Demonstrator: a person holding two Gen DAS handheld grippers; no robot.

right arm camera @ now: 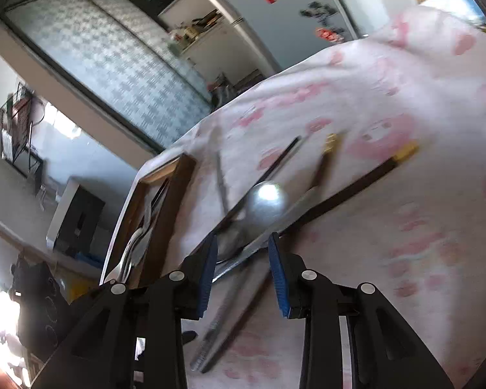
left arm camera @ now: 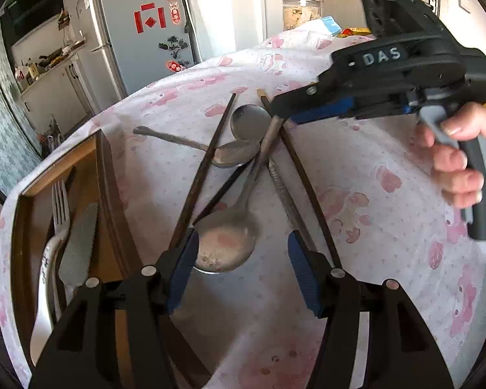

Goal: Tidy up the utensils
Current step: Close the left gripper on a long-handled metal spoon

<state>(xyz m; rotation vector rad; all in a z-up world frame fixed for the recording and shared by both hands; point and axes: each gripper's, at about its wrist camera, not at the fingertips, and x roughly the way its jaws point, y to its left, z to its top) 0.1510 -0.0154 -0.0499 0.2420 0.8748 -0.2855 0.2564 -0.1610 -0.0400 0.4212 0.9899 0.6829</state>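
A pile of metal spoons and dark chopsticks lies crossed on the pink-patterned cloth. My left gripper is open, its blue pads either side of the nearest spoon bowl, just above it. My right gripper hovers over the far end of the pile, by a spoon bowl; in its own view it is open above a shiny spoon bowl and chopsticks. A wooden tray at left holds a fork and a knife.
A serrated knife lies among the chopsticks. A fridge and kitchen counter stand behind the table. A jar and packets sit at the table's far end. The tray lies near the table's left edge.
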